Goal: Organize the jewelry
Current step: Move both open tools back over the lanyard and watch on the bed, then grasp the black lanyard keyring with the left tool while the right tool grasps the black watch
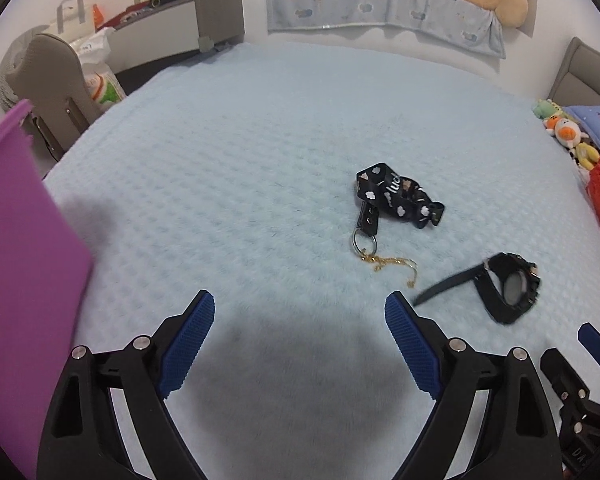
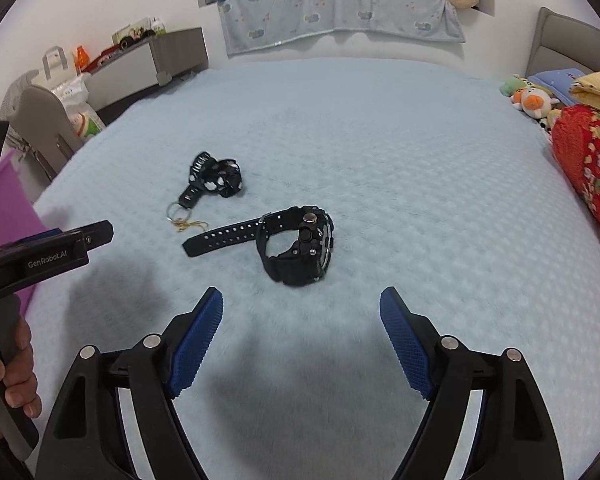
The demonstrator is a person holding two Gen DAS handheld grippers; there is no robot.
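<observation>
Watch (image 2: 300, 244) mid-bed, rigid case, floppy strap: grip case. Chain (image 1: 392, 266) thin, slippery. Left gripper (image 1: 300, 316), right gripper (image 2: 301, 312) jaws spread, empty.

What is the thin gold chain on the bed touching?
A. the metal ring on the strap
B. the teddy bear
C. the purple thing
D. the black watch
A: the gold chain lies tangled against the metal ring of the black strap, while the watch sits apart from it on the blanket.
</observation>
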